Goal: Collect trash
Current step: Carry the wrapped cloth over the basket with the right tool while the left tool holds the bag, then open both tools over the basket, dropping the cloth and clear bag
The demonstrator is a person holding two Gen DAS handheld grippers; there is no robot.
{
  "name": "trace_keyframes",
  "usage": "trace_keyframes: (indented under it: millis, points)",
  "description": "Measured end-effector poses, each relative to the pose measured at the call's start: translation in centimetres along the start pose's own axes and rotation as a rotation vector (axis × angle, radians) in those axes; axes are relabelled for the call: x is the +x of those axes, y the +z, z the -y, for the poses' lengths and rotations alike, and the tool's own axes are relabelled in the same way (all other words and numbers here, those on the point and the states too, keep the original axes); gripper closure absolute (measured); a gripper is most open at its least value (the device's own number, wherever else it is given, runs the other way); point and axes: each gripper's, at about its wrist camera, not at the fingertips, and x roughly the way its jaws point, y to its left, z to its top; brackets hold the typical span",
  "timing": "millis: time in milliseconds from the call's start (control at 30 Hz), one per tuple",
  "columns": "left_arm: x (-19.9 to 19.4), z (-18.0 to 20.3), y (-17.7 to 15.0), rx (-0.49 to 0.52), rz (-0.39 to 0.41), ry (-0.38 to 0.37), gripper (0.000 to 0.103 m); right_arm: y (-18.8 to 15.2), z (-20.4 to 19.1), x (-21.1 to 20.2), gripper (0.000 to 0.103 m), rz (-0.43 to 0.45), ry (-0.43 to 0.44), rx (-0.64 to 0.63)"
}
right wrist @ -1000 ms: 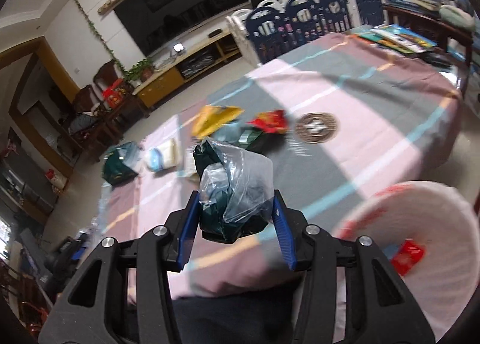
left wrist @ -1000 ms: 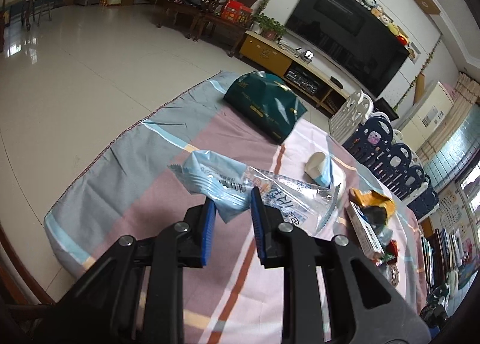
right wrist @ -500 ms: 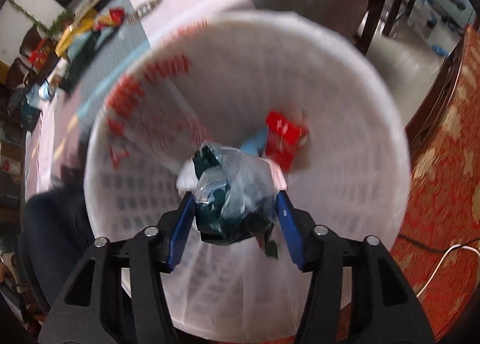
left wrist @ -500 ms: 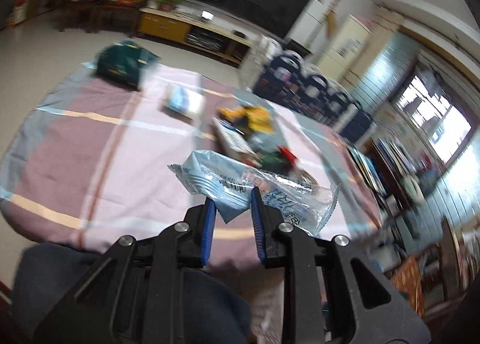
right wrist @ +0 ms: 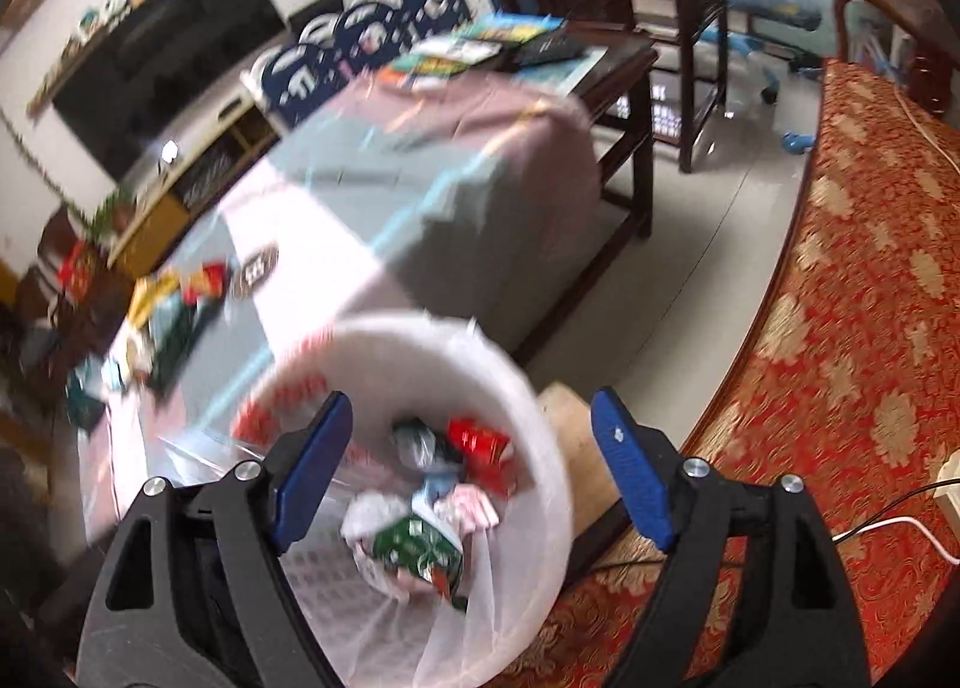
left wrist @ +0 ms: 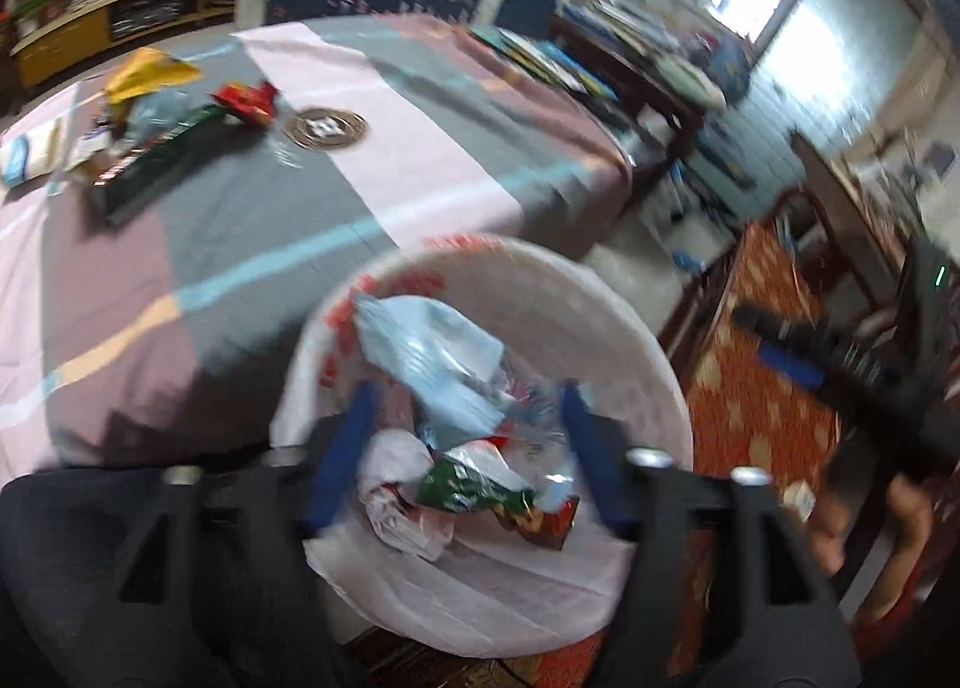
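Note:
A white lined trash basket [left wrist: 600, 292] stands beside the cloth-covered table [left wrist: 240, 220]. My left gripper [left wrist: 465, 451] is open over the basket, and the light blue and clear wrapper [left wrist: 432, 364] drops between its jaws onto wrappers inside. My right gripper [right wrist: 474, 469] is open and empty above the same basket [right wrist: 540, 406], where the dark green bag [right wrist: 420, 442], a red wrapper [right wrist: 483, 445] and other trash lie. More trash [left wrist: 156, 117] remains on the table, also in the right wrist view [right wrist: 174, 310].
A round dark coaster [left wrist: 324, 126] lies on the table. A red patterned seat [right wrist: 840, 328] is to the right of the basket. A dark wooden side table [right wrist: 600, 63] with books stands behind. My right gripper shows in the left wrist view [left wrist: 792, 364].
Both grippers swung from the table to the basket. The right one opened and dropped the dark green bag in. The left one has opened and released the blue wrapper.

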Motion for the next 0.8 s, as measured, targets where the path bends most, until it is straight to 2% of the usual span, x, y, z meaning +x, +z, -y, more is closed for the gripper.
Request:
trace_keyframes:
  millis: [33, 133, 233, 333, 467, 533, 633, 700, 800]
  points:
    - [0.6, 0.3, -0.1, 0.017, -0.013, -0.004, 0.011, 0.2, 0.2, -0.1, 0.022, 0.006, 0.001, 0.008]
    - [1.4, 0.3, -0.3, 0.058, -0.04, 0.005, 0.011, 0.4, 0.4, 0.0, 0.022, 0.007, -0.001, 0.02]
    - [0.5, -2.6, 0.4, 0.015, 0.018, 0.107, 0.011, -0.1, 0.3, 0.7, 0.022, -0.016, 0.002, 0.017]
    - [-0.8, -8.3, 2.3, -0.155, 0.064, 0.187, 0.011, -0.4, -0.6, 1.2, 0.022, -0.042, 0.005, 0.007]
    - [-2.5, -19.0, 6.2, -0.494, 0.14, 0.181, 0.011, -0.7, -1.4, 2.1, 0.022, -0.07, 0.001, -0.006]
    - [-2.9, -22.9, 8.3, -0.584, 0.164, 0.23, 0.011, -0.6, -1.5, 2.5, 0.022, -0.078, -0.002, -0.002]
    - [-2.2, -27.5, 11.4, -0.666, 0.161, 0.288, 0.01, -0.5, -1.6, 3.1, 0.022, -0.089, -0.006, 0.01]
    - [-0.5, -29.5, 13.2, -0.662, 0.101, 0.305, 0.009, -0.6, -1.7, 3.7, 0.022, -0.108, -0.009, 0.016]
    - [2.3, -31.3, 14.0, -0.651, 0.024, 0.272, 0.01, -0.8, -2.0, 4.4, 0.022, -0.127, -0.016, 0.015]
